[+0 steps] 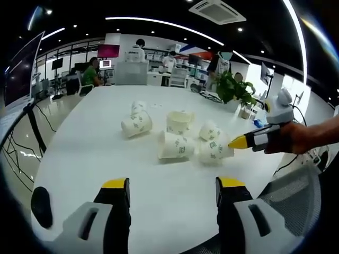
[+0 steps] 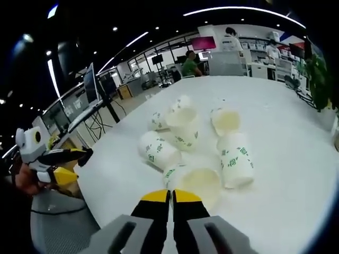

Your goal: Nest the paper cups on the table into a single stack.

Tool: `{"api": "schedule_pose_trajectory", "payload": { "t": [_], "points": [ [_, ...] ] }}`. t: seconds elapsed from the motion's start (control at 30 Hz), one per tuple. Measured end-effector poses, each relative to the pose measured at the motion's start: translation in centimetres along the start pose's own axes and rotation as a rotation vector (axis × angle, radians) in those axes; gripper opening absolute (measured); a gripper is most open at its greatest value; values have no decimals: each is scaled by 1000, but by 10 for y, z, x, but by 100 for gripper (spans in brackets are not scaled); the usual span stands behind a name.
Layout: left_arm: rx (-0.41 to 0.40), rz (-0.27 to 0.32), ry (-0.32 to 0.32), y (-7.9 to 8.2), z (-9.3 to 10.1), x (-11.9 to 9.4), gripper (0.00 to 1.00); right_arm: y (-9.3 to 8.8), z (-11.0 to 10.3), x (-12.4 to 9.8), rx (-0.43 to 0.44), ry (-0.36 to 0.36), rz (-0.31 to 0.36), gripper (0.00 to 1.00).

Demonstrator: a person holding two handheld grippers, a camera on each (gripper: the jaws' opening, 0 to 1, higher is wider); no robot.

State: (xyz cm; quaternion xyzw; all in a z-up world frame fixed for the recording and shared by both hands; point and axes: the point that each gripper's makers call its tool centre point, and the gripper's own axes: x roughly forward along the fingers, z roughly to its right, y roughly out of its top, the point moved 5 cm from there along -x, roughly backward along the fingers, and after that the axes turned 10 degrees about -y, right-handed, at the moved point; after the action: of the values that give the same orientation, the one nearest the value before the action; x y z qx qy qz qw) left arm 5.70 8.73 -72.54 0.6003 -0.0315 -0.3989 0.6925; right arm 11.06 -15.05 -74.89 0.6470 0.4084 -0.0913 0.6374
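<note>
I hold my left gripper (image 1: 172,190) low over the near edge of the white table (image 1: 95,143), its jaws spread wide and holding nothing. Ahead of it the paper cups (image 1: 177,135) lie scattered in a loose cluster toward the middle of the table, most of them on their sides, none nested yet. One cup (image 1: 136,124) lies a little apart on the left, another cup (image 1: 176,146) lies on its side nearest me, and an upright-looking one (image 1: 179,121) sits just behind it.

My right gripper (image 2: 170,198) has its jaws pressed together, tips touching, with nothing between them. Just beyond its tips a tipped cup (image 2: 197,182) opens its mouth toward me, and a second cup (image 2: 236,159) lies on its side just beside it.

As I judge it, the step in hand is the first pick. To do it well I should part the right jaws before closing in, then take the nearest cup by its rim or wall with a light pinch, since thin paper will crush and then refuse to nest. I would stand it upright as a base and use the left gripper to steady it, feeding each next cup in bottom-first. Cups lying on their sides may roll when nudged, so I should approach along their length, not across it.
</note>
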Motion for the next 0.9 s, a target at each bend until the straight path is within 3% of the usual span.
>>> {"api": "schedule_pose_trajectory", "payload": {
  "t": [0.2,0.73,0.9],
  "points": [
    [3,-2,-3,0,1,0,65,7,-5,-8,-38,-1,7,0],
    [1,1,-1,-1,-1,0,65,13,-11,-4,-83,13,7,0],
    [0,2,0,-1,-2,0,65,15,-23,0,-100,33,7,0]
  ]
}}
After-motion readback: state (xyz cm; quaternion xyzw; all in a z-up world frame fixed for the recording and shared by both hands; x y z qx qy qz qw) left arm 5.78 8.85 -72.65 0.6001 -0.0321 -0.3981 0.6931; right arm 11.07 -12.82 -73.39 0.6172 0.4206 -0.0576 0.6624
